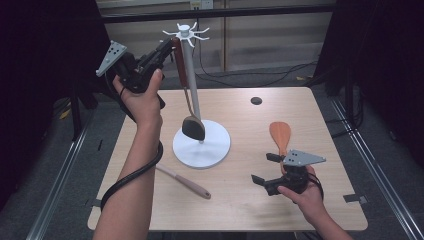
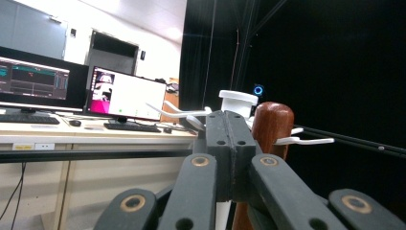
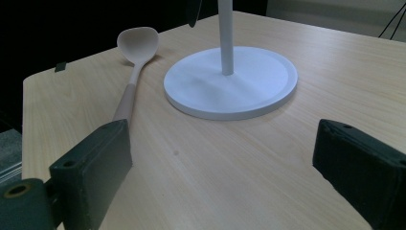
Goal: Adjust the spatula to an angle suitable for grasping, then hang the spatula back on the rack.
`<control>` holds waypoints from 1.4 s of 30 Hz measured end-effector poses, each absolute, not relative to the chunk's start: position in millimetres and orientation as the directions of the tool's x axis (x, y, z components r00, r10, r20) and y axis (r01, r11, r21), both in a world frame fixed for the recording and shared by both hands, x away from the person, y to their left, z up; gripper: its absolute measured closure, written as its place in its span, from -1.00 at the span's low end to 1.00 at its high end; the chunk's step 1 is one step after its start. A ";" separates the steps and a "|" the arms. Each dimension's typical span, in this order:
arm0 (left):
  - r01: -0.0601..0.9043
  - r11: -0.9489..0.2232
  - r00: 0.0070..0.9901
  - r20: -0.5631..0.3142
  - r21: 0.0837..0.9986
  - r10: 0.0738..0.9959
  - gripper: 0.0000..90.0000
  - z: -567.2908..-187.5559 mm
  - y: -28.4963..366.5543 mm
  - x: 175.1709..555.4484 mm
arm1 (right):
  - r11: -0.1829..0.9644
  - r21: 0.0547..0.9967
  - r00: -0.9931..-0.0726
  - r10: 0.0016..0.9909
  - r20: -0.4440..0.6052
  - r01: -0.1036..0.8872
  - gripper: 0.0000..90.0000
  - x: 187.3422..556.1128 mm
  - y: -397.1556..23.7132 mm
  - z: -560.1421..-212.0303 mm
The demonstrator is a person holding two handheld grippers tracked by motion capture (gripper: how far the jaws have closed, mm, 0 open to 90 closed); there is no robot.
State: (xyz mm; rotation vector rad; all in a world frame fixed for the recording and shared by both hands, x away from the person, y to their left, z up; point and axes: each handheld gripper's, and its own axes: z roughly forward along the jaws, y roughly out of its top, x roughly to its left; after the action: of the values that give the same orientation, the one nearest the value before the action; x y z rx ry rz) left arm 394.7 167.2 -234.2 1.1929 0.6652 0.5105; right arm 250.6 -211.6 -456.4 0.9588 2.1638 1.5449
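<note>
Dark ladle [image 1: 192, 127] with red-brown handle hung near-vertical beside the white rack [image 1: 200, 145] post, bowl down just over the base, handle top up by the hooks; left gripper [image 1: 167, 50] raised at the handle top with jaws fully together, handle just beside them in the left gripper view, actual contact hard to make out. Right gripper [image 1: 263, 169] low over the table [image 1: 240, 200], jaws spread wide on nothing, partly covering the orange spatula [image 1: 280, 135]; pink spoon [image 1: 182, 181] lay flat, bowl end hidden under the left forearm.
</note>
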 end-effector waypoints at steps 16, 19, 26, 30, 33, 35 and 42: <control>0.000 0.300 0.697 -0.215 0.954 0.684 1.00 -236.4 169.4 399.5 | 0.190 0.922 -0.726 0.677 0.126 0.337 -0.87 250.8 -212.9 -456.3; -0.007 0.302 0.697 -0.212 0.953 0.685 1.00 -239.1 171.5 395.3 | 0.196 0.920 -0.725 0.678 0.123 0.338 -0.87 250.7 -212.6 -457.1; -0.015 0.281 0.678 -0.197 0.960 0.709 1.00 -248.2 177.6 385.1 | 0.206 0.922 -0.728 0.676 0.109 0.329 -0.87 250.5 -211.0 -455.4; -0.011 0.263 0.671 -0.188 0.965 0.717 0.98 -253.3 179.2 379.9 | 0.207 0.923 -0.732 0.673 0.106 0.324 -0.87 250.3 -209.4 -455.1; -0.011 0.225 0.664 -0.161 0.974 0.730 0.94 -260.8 179.5 372.4 | 0.215 0.922 -0.738 0.667 0.102 0.321 -0.87 250.0 -206.5 -454.8; -0.008 0.222 0.669 -0.160 0.975 0.726 0.92 -265.0 179.6 369.3 | 0.217 0.922 -0.742 0.662 0.103 0.321 -0.87 250.1 -205.4 -454.4; -0.008 0.205 0.665 -0.147 0.979 0.732 0.82 -277.6 182.0 359.2 | 0.220 0.923 -0.745 0.660 0.097 0.315 -0.87 250.8 -202.5 -453.5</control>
State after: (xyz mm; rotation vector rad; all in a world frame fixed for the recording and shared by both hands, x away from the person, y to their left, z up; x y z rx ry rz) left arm 359.2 182.0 -277.6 1.2742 0.6999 0.5796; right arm 250.8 -202.5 -453.5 0.9109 2.1835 1.5329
